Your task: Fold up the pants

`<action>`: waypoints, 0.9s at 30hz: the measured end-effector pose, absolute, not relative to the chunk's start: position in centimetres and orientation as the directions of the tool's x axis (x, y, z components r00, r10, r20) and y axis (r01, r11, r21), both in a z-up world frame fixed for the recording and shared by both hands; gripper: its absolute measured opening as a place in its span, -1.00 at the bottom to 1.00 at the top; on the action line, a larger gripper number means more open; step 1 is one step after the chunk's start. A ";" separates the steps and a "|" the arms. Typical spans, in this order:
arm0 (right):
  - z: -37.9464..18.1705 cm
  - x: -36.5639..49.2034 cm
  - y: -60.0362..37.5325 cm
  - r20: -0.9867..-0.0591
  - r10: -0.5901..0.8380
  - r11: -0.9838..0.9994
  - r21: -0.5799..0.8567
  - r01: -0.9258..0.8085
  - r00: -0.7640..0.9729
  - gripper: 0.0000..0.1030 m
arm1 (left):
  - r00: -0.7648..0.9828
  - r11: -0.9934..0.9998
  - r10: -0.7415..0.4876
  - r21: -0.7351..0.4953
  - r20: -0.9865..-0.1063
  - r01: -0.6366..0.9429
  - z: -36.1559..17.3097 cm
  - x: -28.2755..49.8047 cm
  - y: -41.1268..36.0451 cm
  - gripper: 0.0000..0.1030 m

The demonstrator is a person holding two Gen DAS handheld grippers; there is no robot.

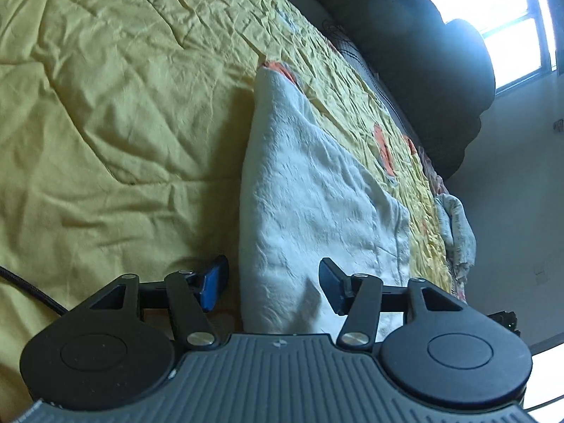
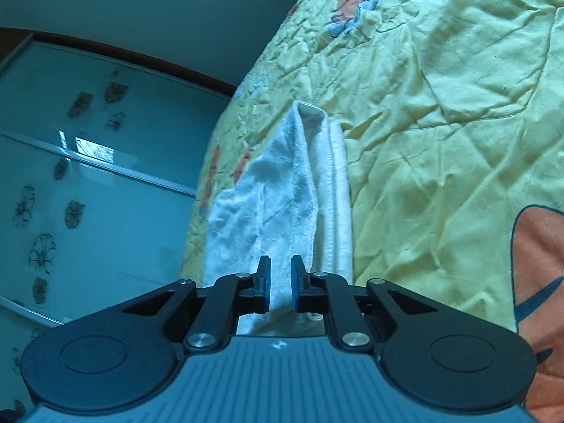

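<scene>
The white fleecy pants (image 1: 310, 190) lie folded lengthwise on a yellow bedspread (image 1: 105, 105). My left gripper (image 1: 273, 283) is open, its blue pads on either side of the near end of the pants, not closed on them. In the right wrist view the pants (image 2: 289, 190) stretch away as a narrow strip with a seamed hem on the right. My right gripper (image 2: 281, 283) is nearly closed, its pads pinching the near end of the white fabric.
The bedspread (image 2: 440, 105) is wrinkled with orange cartoon prints (image 2: 539, 282). Dark pillows or bedding (image 1: 423, 70) are piled by a bright window (image 1: 493, 17). A crumpled cloth (image 1: 456, 225) lies at the bed edge. A patterned glass wardrobe door (image 2: 88, 158) stands beside the bed.
</scene>
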State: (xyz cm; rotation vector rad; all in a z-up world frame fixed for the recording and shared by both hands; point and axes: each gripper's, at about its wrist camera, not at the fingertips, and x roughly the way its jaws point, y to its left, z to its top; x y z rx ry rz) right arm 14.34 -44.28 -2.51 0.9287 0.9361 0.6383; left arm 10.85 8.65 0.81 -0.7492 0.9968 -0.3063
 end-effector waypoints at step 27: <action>-2.7 12.6 -44.4 -0.354 0.846 0.381 0.924 0.012 0.399 -0.19 | 0.495 0.696 -0.590 -0.713 -0.638 -0.090 0.3 11.5 6.2 0.41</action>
